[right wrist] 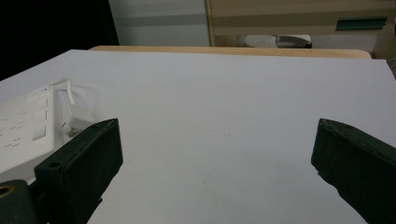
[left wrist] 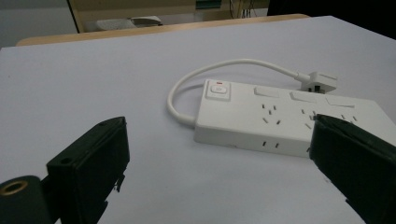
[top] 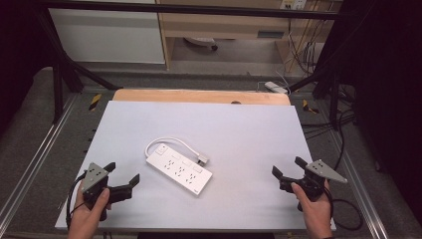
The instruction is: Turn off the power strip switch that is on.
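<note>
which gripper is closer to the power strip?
The left gripper: the power strip lies just ahead of its open jaws. The right gripper, also open, sits farther off, near the table's right edge.

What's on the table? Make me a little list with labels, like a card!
Main thing: white power strip, lying flat near the table's middle
Its cord: short white cable looping round to a plug beside the strip
Its switch: white button at the cord end
Table: pale grey top
Left gripper: open, holding nothing, close to the strip
Right gripper: open, holding nothing, farther from the strip
</note>
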The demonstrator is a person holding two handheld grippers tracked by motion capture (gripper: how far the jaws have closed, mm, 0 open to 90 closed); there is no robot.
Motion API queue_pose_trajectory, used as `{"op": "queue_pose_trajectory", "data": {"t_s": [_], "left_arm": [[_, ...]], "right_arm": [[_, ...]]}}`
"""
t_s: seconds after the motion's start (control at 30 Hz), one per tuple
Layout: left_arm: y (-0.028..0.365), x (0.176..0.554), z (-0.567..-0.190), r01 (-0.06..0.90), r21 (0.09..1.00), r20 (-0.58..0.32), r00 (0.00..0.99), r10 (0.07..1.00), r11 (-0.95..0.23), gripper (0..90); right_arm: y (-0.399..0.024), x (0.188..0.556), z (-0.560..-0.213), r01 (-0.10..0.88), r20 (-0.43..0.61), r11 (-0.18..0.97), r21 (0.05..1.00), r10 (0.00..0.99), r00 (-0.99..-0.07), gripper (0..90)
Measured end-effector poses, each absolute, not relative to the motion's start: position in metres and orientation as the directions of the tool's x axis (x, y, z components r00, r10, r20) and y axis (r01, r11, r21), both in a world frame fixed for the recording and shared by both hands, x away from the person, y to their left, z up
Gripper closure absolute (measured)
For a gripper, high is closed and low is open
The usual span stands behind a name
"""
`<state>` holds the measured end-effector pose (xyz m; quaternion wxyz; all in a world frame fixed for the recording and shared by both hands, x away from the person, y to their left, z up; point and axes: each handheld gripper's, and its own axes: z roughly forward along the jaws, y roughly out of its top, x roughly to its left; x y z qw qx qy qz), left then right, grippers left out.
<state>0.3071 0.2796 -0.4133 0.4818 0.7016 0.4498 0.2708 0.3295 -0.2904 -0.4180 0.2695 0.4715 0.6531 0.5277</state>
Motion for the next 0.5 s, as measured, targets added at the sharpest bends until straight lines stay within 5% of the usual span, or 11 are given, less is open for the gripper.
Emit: {"op": "queue_pose_trajectory", "data": {"t_s": [0.5], "left_arm": [[0.28, 0.3073, -0.4136, 0.372, 0.919, -0.054, 0.448, 0.892, -0.132, 4.8]], "right_arm": [[-0.2891, 0.3255, -0.4106, 0.316, 0.159, -0.022, 0.948, 0.896, -0.414, 1.7]]}}
